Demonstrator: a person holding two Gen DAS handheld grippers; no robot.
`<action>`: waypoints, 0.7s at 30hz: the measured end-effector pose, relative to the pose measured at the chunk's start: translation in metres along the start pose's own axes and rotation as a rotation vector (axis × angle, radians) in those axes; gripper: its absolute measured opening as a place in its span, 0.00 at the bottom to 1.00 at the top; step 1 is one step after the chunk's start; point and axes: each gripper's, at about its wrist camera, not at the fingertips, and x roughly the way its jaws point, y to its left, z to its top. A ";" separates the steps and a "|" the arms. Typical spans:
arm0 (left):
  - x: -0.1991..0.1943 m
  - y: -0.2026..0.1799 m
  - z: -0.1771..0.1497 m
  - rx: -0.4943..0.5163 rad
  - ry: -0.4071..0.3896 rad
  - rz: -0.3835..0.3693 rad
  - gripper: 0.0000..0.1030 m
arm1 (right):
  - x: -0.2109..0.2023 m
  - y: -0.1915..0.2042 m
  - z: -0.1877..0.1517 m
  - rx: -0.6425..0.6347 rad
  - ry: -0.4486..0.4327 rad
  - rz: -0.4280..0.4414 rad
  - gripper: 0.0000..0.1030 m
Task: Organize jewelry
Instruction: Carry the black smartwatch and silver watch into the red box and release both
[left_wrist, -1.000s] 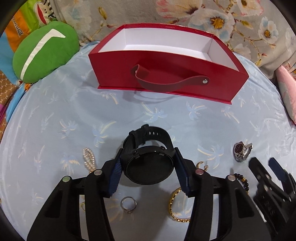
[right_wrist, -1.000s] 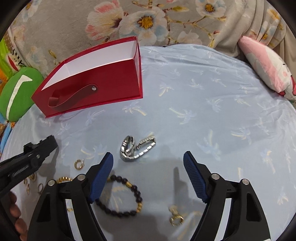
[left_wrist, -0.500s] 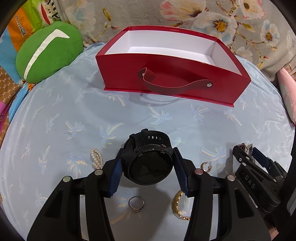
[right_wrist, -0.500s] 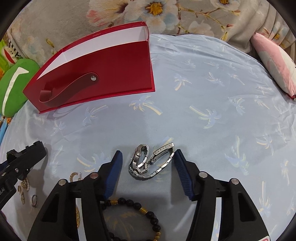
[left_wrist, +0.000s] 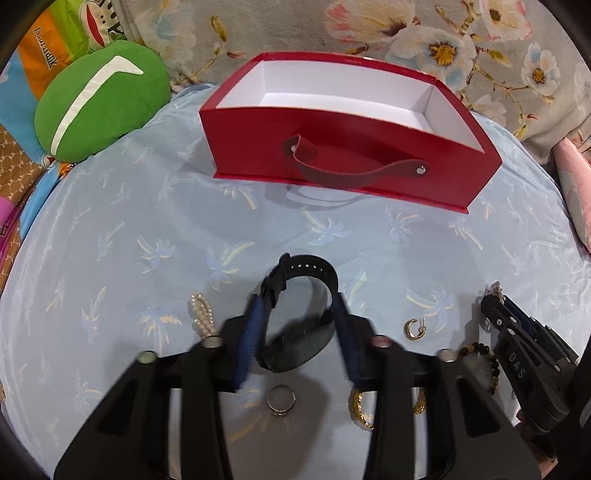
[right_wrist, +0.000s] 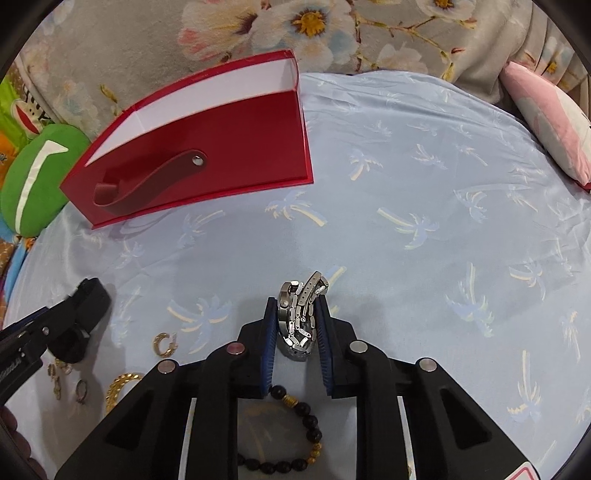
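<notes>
Right gripper jaws closing on steel watch; left gripper jaws closing on black watch. Box lies ahead, nearer left.

We read "DAS" in pale letters on the black right hand-held gripper; the orange cloth's lettering stays illegible.

Box behind watch — ring before it.
</notes>
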 end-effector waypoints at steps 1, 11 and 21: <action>-0.004 0.002 0.003 -0.003 -0.009 -0.001 0.29 | -0.005 0.001 0.001 -0.004 -0.008 0.005 0.18; -0.022 0.026 0.022 -0.027 -0.060 0.005 0.29 | -0.051 0.010 0.026 -0.052 -0.126 0.023 0.18; -0.001 0.009 -0.002 0.010 0.000 -0.030 0.73 | -0.043 0.017 0.010 -0.050 -0.082 0.048 0.18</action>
